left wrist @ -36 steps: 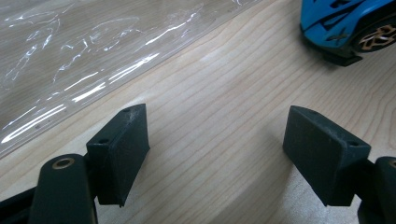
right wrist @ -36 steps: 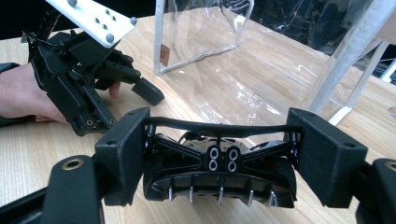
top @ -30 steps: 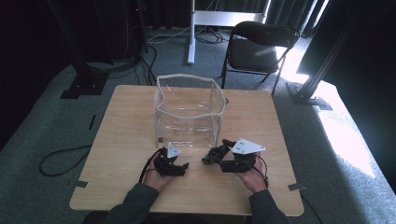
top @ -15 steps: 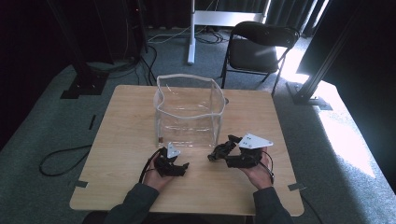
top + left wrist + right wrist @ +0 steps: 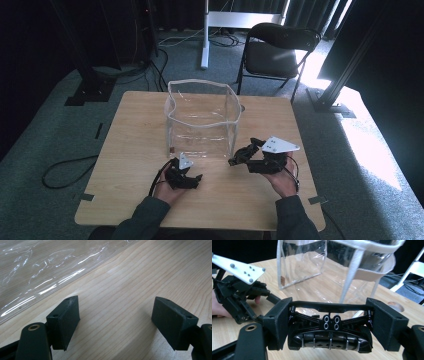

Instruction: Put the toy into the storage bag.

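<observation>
My left tool (image 5: 183, 176) rests near the front edge of the pale wooden desk (image 5: 135, 145), its jaws spread wide over bare wood just in front of the clear soft plastic bag with white trim (image 5: 202, 119). My right tool (image 5: 245, 155) grips a black plastic hair claw clip (image 5: 329, 336) between its jaws, held above the desk beside the bag's front right corner. The bag stands upright toward the middle of the back edge.
</observation>
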### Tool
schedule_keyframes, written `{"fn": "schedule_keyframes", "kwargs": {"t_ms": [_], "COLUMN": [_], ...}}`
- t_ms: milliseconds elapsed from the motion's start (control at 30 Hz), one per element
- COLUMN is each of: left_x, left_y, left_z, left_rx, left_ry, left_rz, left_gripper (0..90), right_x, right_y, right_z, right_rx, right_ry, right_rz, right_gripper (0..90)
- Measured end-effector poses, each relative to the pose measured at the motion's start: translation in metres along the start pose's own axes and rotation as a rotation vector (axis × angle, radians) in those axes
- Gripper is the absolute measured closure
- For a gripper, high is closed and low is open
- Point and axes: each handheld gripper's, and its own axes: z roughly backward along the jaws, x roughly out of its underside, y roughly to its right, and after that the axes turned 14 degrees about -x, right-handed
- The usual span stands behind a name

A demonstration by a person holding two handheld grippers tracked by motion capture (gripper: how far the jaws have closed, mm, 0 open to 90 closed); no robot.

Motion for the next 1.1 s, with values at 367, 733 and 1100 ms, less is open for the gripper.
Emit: {"fn": "schedule_keyframes", "kwargs": {"t_ms": [367, 733, 1100], "left_x": [0.000, 0.000, 0.000], "left_y": [0.000, 0.000, 0.000], "left_z": [0.000, 0.000, 0.000], "left_rx": [-0.001, -0.002, -0.002], "left_ry": [0.001, 0.002, 0.002], "left_rz": [0.003, 0.002, 0.002], "left_gripper": [23.2, 23.2, 23.2], "right_x": [-0.013, -0.020, -0.029], "right_y": [0.016, 0.025, 0.032], "right_z": [0.013, 0.015, 0.019], "right_rx": [0.032, 0.047, 0.057], "right_ry": [-0.003, 0.005, 0.007], "right_rz": [0.009, 0.005, 0.010], "right_gripper": [24.5, 24.5, 24.6]}}
